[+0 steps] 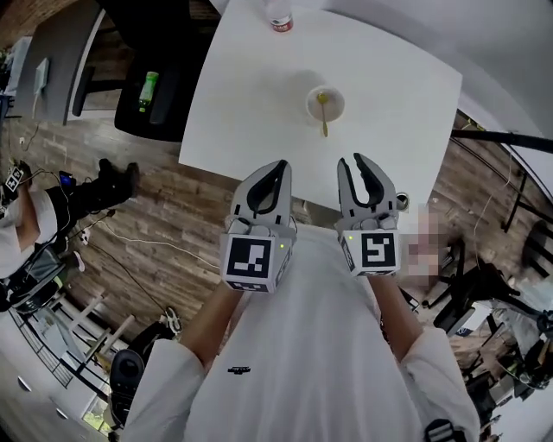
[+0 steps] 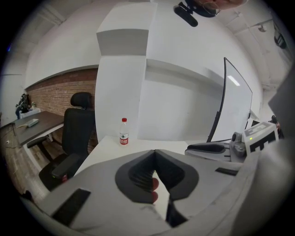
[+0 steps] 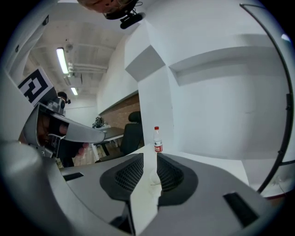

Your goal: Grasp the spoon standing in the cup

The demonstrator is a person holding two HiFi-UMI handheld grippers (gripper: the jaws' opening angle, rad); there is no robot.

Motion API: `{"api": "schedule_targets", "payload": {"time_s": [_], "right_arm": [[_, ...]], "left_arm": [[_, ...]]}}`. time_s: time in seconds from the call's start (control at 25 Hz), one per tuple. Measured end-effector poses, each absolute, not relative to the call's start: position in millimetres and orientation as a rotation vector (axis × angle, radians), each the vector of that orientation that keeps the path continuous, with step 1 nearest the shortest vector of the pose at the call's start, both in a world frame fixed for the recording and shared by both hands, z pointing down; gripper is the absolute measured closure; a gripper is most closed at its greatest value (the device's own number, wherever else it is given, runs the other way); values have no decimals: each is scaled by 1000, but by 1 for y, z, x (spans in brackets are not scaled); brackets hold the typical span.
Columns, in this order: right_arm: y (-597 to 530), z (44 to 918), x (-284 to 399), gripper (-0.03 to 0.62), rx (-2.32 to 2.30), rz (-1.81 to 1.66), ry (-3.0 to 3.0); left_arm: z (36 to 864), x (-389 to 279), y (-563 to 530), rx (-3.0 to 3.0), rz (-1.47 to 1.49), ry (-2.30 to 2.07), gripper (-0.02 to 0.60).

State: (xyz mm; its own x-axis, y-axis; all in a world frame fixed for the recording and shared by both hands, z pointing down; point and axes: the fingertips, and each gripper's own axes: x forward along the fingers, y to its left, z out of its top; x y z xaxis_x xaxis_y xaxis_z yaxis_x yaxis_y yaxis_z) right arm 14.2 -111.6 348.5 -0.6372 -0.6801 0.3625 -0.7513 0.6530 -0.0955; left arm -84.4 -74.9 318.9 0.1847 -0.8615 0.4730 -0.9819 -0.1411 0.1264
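The cup [image 1: 326, 104] stands near the middle of the tabletop [image 1: 242, 104], well apart from both grippers. The spoon [image 1: 324, 114] stands in it, its handle leaning over the near rim. A bottle [image 1: 278, 17] stands at the far edge. The left gripper [image 1: 278, 166] is at the near edge, jaws closed and empty. The right gripper [image 1: 352, 161] is beside it, jaws apart, nothing between them.

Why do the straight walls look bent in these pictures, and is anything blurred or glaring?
Head view: the wide lens bows the table edges; the mosaic patch at right was added afterwards. Left gripper view: black rounded corners, dim soft fingers. Right gripper view: ceiling lamp glares; bottle looks sharp.
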Motion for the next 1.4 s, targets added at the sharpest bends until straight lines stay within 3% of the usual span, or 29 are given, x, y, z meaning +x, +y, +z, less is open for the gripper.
{"api": "schedule_targets", "payload": {"time_s": [0.8, 1.4], "right_arm": [[-140, 460, -8, 486, 1107, 519, -2427], [-154, 513, -19, 487, 1077, 510, -2294]], "left_arm": [[422, -79, -91, 1943, 608, -1570, 580], [454, -89, -97, 1899, 650, -1532, 580]]}}
